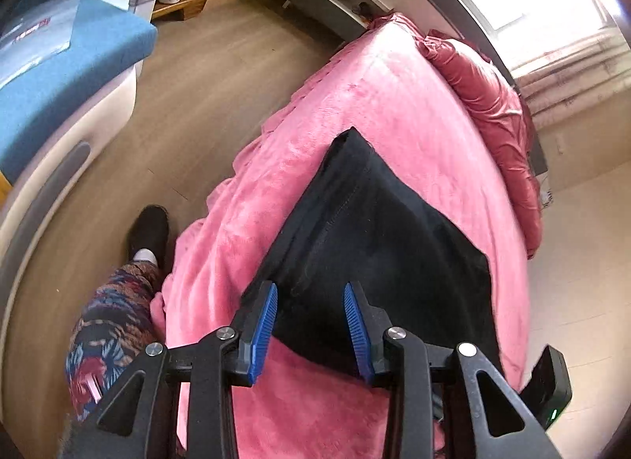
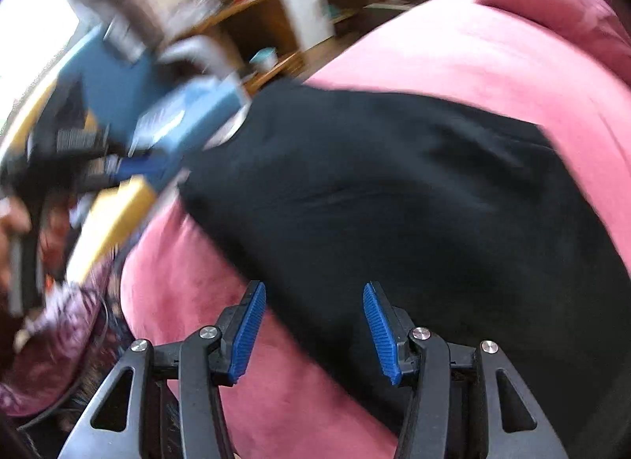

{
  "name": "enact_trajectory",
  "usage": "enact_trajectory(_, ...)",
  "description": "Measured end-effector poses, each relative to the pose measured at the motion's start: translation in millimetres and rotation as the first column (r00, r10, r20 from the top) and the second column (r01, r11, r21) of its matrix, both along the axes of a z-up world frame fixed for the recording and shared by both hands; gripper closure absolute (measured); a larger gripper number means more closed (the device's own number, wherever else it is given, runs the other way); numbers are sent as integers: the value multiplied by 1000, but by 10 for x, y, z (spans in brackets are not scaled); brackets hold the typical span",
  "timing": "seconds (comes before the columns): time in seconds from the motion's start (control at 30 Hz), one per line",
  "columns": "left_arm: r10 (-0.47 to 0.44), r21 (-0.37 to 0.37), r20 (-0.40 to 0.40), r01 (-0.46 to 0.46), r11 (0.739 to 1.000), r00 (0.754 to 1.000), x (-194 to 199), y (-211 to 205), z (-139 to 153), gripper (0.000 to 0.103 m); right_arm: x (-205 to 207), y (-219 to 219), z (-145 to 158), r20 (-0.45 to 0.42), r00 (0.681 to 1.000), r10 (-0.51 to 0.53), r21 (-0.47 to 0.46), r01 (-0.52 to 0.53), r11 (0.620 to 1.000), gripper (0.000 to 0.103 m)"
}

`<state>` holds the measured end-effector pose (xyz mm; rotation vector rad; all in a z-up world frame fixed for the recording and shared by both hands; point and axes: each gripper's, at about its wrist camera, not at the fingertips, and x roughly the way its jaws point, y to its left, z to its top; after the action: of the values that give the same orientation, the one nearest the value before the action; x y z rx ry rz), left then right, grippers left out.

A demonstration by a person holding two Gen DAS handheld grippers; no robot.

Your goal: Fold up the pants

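Observation:
Black pants (image 1: 374,222) lie folded flat on a pink blanket (image 1: 394,104) that covers a bed. In the left wrist view my left gripper (image 1: 311,325) hangs over the near edge of the pants. Its blue pads (image 1: 262,325) stand apart with no cloth pinched between them. The right wrist view is blurred. There the pants (image 2: 394,202) stretch across the pink blanket (image 2: 493,56), and my right gripper (image 2: 315,329) is open above their near edge, with nothing between its blue pads (image 2: 380,329).
A person's leg in patterned trousers (image 1: 110,321) and a dark shoe (image 1: 148,230) stand on the wooden floor (image 1: 205,84) left of the bed. A blue-topped piece of furniture (image 1: 59,76) is at far left. Red bedding (image 1: 493,104) is heaped at the bed's far end.

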<state>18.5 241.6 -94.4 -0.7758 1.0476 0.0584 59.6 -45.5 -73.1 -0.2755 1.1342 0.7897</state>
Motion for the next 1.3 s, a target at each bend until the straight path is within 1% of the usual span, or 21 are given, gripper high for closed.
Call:
enact_trajectory(0.1,-12,44,-29,13,999,1000,106,-16,-56,69,-77,81,-173,22,999,30,-66,-28,997,51)
enact_trajectory(0.17,-19,48,-26,20,999,999,160,-18,-112,69,-108,111,-228,58,998,21,-102,-15,995,70)
enact_trajectory(0.2,-22,59,-25,24,998,999,186,-23,-127,75,-106,88,-235,69,998,10,-105,-3,994,74)
enact_trajectory(0.27,-43,95,-15,44,995,999,220,-58,-122,89,-51,-9,-200,62,998,-21,-83,26,996,88)
enact_trajectory(0.37,-62,99,18,60,993,998,218,-68,-56,95,25,-94,-140,41,998,-46,-40,47,998,95)
enact_trajectory(0.43,-60,96,44,55,994,997,167,-44,10,96,14,-149,-76,43,998,-43,-11,44,999,95)
enact_trajectory(0.53,-62,94,52,57,994,997,42,15,60,97,-44,-221,78,47,998,-30,44,28,999,95)
enact_trajectory(0.63,-69,119,-14,70,990,998,-11,37,-78,97,-78,-267,-23,10,1000,-17,51,16,999,95)
enact_trajectory(0.67,-68,110,-42,72,991,997,-5,44,-144,96,-75,-254,-42,-4,1000,-13,46,13,999,91)
enact_trajectory(0.73,-41,117,-72,49,992,997,-4,65,-194,91,-67,-240,-125,-32,999,-23,38,25,999,90)
enact_trajectory(0.8,-24,151,-85,36,988,996,11,72,-152,83,-30,-277,-150,-52,998,-43,63,47,997,89)
enact_trajectory(0.83,-12,162,-85,26,986,996,9,84,-111,83,10,-311,-141,-88,995,-56,92,64,994,81)
enact_trajectory(0.87,0,173,-78,13,985,997,0,99,-55,83,29,-408,-99,-118,991,-64,117,78,990,63)
enact_trajectory(0.9,6,189,-62,6,982,998,-10,101,11,82,45,-463,-70,-131,989,-74,138,92,986,55)
enact_trajectory(0.93,3,221,-34,4,975,999,-13,78,113,82,55,-534,-12,-133,988,-78,159,99,982,49)
enact_trajectory(0.97,-3,235,-18,7,972,1000,-9,62,155,82,88,-616,34,-142,986,-88,185,114,976,49)
enact_trajectory(1.03,-45,252,34,35,967,998,36,-47,291,81,188,-783,119,-135,979,-150,206,176,963,49)
enact_trajectory(1.1,-126,268,79,101,958,989,115,-254,389,80,343,-957,215,-88,967,-238,200,251,947,49)
enact_trajectory(1.17,-206,283,102,170,944,973,207,-472,427,80,549,-1165,265,-69,940,-335,203,342,917,50)
enact_trajectory(1.2,-255,287,106,216,933,961,265,-612,419,80,679,-1281,284,-59,917,-393,200,397,896,50)
enact_trajectory(1.3,-378,285,110,335,898,919,381,-972,352,80,963,-1454,355,-27,880,-474,202,469,860,51)
